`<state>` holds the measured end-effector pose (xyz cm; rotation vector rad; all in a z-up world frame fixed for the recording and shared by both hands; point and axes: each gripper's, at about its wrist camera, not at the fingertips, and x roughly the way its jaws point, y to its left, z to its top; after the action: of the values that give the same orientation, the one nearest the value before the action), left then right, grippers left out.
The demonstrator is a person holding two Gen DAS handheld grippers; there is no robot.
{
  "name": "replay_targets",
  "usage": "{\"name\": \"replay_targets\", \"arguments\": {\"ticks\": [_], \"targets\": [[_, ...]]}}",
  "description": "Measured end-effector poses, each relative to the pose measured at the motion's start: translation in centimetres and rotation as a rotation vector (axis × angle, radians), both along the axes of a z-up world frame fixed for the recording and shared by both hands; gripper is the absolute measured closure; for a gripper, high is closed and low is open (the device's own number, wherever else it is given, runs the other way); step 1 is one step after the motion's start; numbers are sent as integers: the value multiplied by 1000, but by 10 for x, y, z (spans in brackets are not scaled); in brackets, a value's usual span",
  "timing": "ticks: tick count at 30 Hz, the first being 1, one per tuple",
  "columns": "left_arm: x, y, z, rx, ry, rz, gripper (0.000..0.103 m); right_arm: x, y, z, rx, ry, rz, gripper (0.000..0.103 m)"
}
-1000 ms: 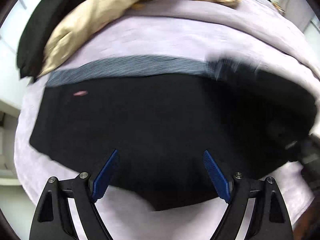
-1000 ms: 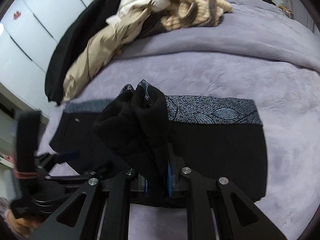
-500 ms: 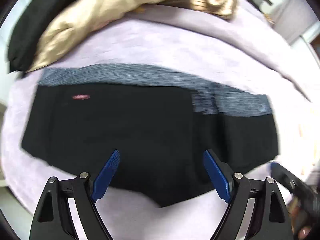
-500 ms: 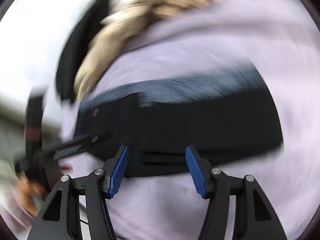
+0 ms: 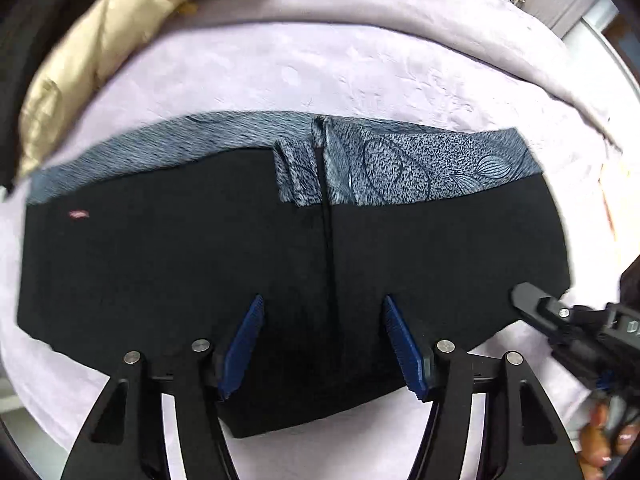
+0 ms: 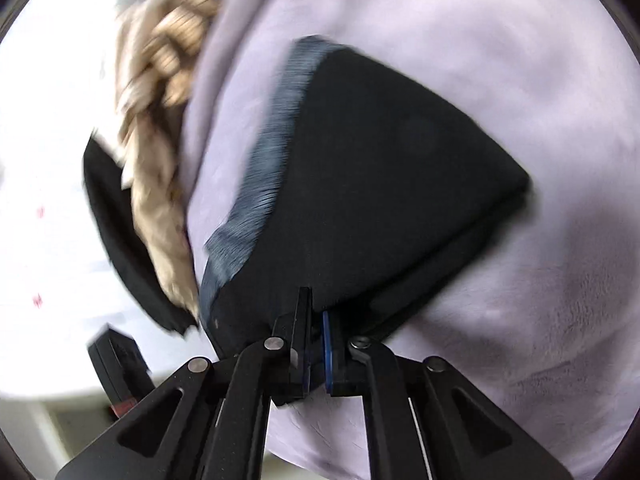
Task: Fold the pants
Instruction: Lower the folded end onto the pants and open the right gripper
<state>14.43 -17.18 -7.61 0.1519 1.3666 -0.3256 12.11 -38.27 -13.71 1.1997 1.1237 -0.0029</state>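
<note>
- The black pants [image 5: 248,264] lie flat across the lilac bedspread [image 5: 360,76], folded over on themselves, the patterned grey-blue waistband [image 5: 420,168] running along the far edge; a second ago a bunch of that cloth hung lifted in the right gripper, and now it is laid down.
- The right gripper [image 6: 316,344] let go, swung round and rolled, and is now clenched again; its pads sit at the near right edge of the pants, and dark cloth seems pinched between them, though blur hides the contact.
- The left gripper [image 5: 324,348] hovers over the near hem, jaws closing, the fabric beneath them but not yet nipped.
- I judge one fold is finished and both tongs are taking hold for the next; the heap of beige and black clothes [image 5: 104,40] waits well apart.
</note>
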Motion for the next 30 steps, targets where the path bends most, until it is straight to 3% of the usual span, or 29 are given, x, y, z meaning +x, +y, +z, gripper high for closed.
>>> {"name": "replay_targets", "arguments": {"ticks": [3, 5, 7, 9, 11, 14, 17, 21, 22, 23, 28, 30], "targets": [[10, 12, -24, 14, 39, 25, 28, 4, 3, -23, -14, 64, 18, 99], [12, 13, -22, 16, 41, 47, 27, 6, 1, -27, -10, 70, 36, 99], [11, 11, -10, 35, -2, 37, 27, 11, 3, -16, -30, 49, 128, 93], [12, 9, 2, 48, -43, 21, 27, 14, 6, 5, -94, 43, 264, 72], [14, 9, 22, 48, -101, 19, 27, 13, 0, 39, -187, -60, 344, 62], [25, 2, 42, 22, -150, 18, 27, 18, -33, 74, -319, -176, 312, 52], [35, -22, 47, 0, -164, -25, 27, 37, -78, 63, -360, -140, 219, 51], [44, -60, 24, 2, -141, -60, 27, 65, -110, 1, -259, 8, 205, 53], [48, -67, 14, 22, -135, -61, 27, 68, -113, -11, -216, 20, 212, 56], [45, -67, 8, 38, -133, -60, 27, 66, -115, -19, -156, 22, 218, 68], [42, -58, -20, 121, -108, -60, 26, 70, -95, -1, -166, 7, 282, 69], [41, -54, -28, 146, -93, -71, 16, 79, -88, 2, -244, 26, 324, 69]]}}
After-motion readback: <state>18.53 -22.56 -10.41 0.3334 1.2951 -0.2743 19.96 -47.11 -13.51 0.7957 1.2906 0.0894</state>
